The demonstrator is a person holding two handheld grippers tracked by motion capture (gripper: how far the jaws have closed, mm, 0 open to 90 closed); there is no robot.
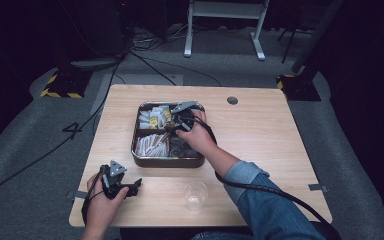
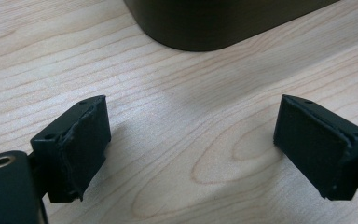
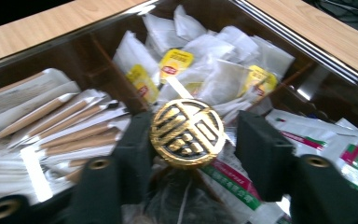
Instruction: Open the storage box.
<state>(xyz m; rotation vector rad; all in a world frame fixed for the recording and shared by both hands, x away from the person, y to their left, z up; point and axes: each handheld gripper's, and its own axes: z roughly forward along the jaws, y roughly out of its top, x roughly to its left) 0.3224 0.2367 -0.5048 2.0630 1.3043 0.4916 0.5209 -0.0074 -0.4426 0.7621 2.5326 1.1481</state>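
Note:
A dark metal tray [image 1: 167, 162] with compartments stands at the middle of the wooden table. At its centre rises a round gold knob [image 3: 187, 133] with a cut-out pattern. My right gripper [image 3: 193, 135] reaches down into the tray [image 3: 307, 51] with the knob between its jaws. The left pad [image 3: 137, 144] lies against the knob's edge, while a small gap remains at the right pad [image 3: 256, 149]. From above, the right gripper [image 1: 176, 122] sits over the tray's middle. My left gripper [image 1: 135, 186] rests near the table's front left, and in its own view the gripper [image 2: 191, 135] is open over bare wood.
Tea bags with yellow tags [image 3: 177, 63], paper-wrapped wooden stirrers [image 3: 65, 126] and printed sachets [image 3: 354, 158] fill the tray's compartments. A clear plastic cup [image 1: 195, 195] stands near the front edge. The tray's rounded corner [image 2: 205, 23] lies just beyond the left gripper. A cable hole [image 1: 232, 100] sits at the back.

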